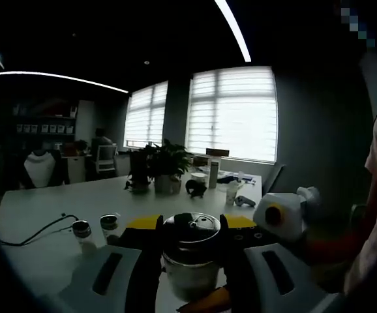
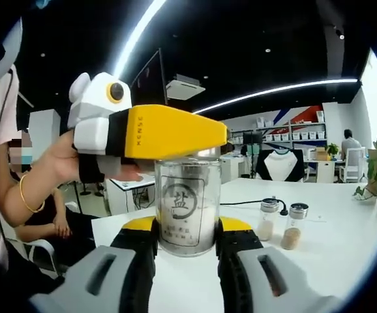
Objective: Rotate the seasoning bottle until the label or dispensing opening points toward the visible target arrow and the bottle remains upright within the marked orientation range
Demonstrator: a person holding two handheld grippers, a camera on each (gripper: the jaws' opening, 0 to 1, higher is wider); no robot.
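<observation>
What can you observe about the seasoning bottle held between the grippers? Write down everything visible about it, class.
The seasoning bottle is a clear, glass-looking jar with a metallic lid. Its pale label bears a dark circle and a Chinese character, facing the right gripper view. It stands upright on the white table, partly filled with something pale. The right gripper has its jaws on both sides of its lower body; the left gripper has its jaws alongside the jar and its yellow body across the lid.
</observation>
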